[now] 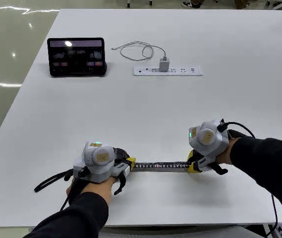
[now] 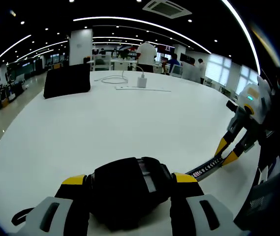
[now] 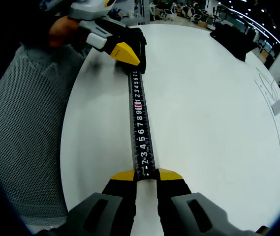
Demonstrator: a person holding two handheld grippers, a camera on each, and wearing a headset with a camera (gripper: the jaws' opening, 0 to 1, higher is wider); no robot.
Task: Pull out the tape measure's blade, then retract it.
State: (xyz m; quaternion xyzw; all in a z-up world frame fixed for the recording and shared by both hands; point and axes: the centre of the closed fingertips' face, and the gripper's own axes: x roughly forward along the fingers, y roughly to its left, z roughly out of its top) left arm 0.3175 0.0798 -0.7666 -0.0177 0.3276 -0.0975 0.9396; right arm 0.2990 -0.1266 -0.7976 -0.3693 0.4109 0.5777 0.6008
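Near the front edge of the white counter (image 1: 180, 109), my left gripper (image 1: 126, 166) is clamped around the black tape measure (image 2: 130, 191), with a yellow-tipped jaw on either side of the case. My right gripper (image 3: 143, 174) pinches the tip of the blade (image 3: 140, 123), which lies drawn out flat on the counter between the two grippers, numbers up. Bare white surface runs from both grippers to the far side. At far left a dark tablet (image 1: 76, 56) stands, and to its right lies a power strip (image 1: 168, 71) with a plugged charger (image 1: 164, 64) and a looped cable (image 1: 136, 49). Past the counter's left edge is glossy floor (image 1: 2, 49). Close beside the near edge is a grey mesh panel (image 3: 26, 123). Beyond the far edge is an open office with ceiling lights and people (image 2: 146, 51) standing.
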